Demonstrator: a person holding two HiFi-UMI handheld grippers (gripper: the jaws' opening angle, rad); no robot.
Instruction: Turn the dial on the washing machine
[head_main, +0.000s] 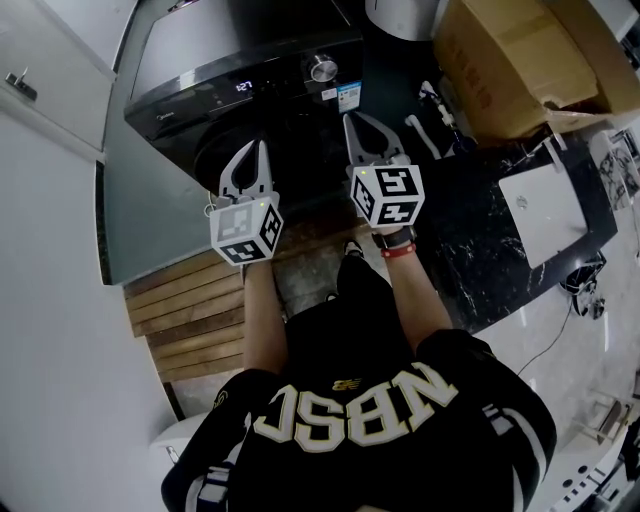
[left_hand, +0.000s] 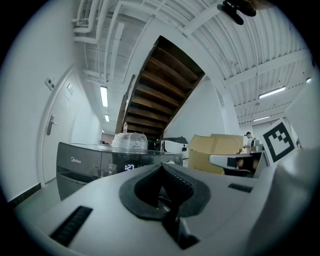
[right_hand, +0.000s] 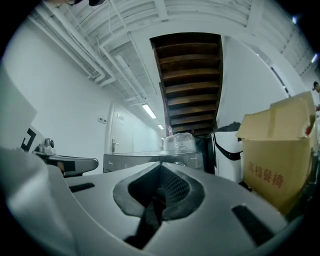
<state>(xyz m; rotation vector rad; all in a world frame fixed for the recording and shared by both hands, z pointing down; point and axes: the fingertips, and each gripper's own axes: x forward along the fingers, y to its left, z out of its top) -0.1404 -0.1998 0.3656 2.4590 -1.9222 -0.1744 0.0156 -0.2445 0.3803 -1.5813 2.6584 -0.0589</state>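
Note:
The black washing machine (head_main: 215, 60) stands ahead of me, with a silver dial (head_main: 322, 68) on its front panel to the right of a lit display (head_main: 243, 87). My left gripper (head_main: 263, 148) is held in front of the machine's door, shut, with nothing between its jaws. My right gripper (head_main: 350, 117) is also shut and empty, its tips a short way below the dial and apart from it. The left gripper view shows the machine (left_hand: 82, 167) and its display (left_hand: 129, 167) beyond the closed left gripper (left_hand: 161, 166). In the right gripper view the machine (right_hand: 132, 161) sits behind the closed right gripper (right_hand: 160, 165).
A large cardboard box (head_main: 520, 60) stands right of the machine, with a white bin (right_hand: 227, 150) between them. A plastic-wrapped bundle (left_hand: 129, 141) lies on the machine's top. A white panel (head_main: 543, 210) lies on the dark floor at right, wooden slats (head_main: 190, 315) at lower left, a white door (head_main: 40, 150) at left.

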